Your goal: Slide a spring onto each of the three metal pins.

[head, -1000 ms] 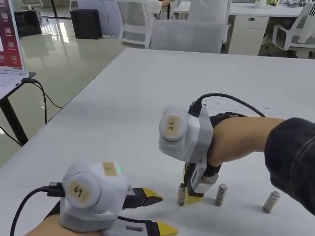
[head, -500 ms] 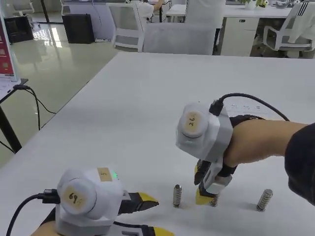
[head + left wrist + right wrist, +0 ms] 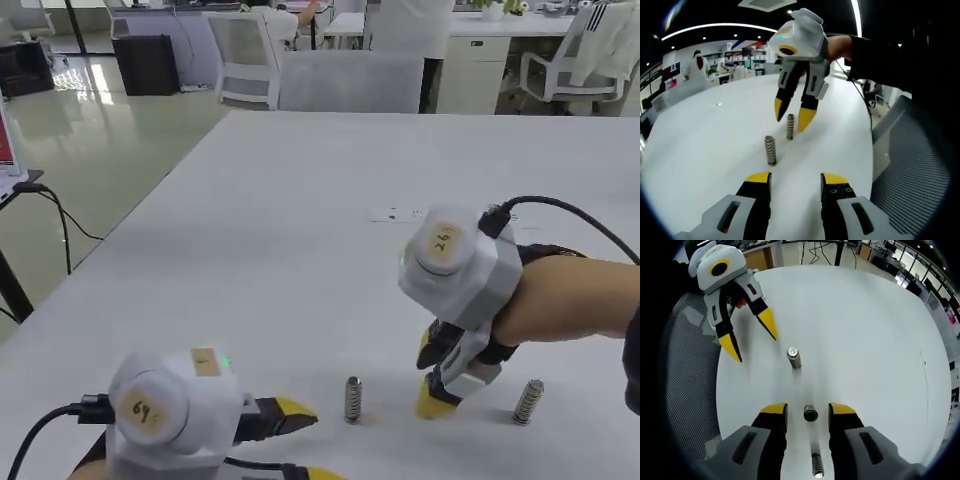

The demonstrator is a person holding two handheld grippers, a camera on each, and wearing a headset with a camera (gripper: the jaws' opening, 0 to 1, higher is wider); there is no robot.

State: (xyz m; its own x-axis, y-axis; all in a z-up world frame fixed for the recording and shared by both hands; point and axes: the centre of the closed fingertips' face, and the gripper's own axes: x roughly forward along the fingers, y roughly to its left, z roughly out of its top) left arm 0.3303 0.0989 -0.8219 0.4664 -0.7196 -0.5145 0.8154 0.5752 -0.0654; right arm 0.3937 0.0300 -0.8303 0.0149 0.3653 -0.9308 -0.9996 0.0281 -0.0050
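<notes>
Three small metal springs stand upright in a row on the white table. The nearest to my left gripper is spring one, with a pin tip showing at its top. The middle spring stands between the yellow fingertips of my right gripper, which is open and held just above it. The third spring leans slightly beyond it. My left gripper is open, empty, short of spring one.
A black cable runs from the right gripper over the person's hand. Office chairs and desks stand past the table's far edge. The table's left edge drops to the floor, and a grey mesh chair is beside the table.
My right gripper has moved right, from spring one to the middle spring. The head camera has also shifted. My left gripper has stayed open in the same place.
</notes>
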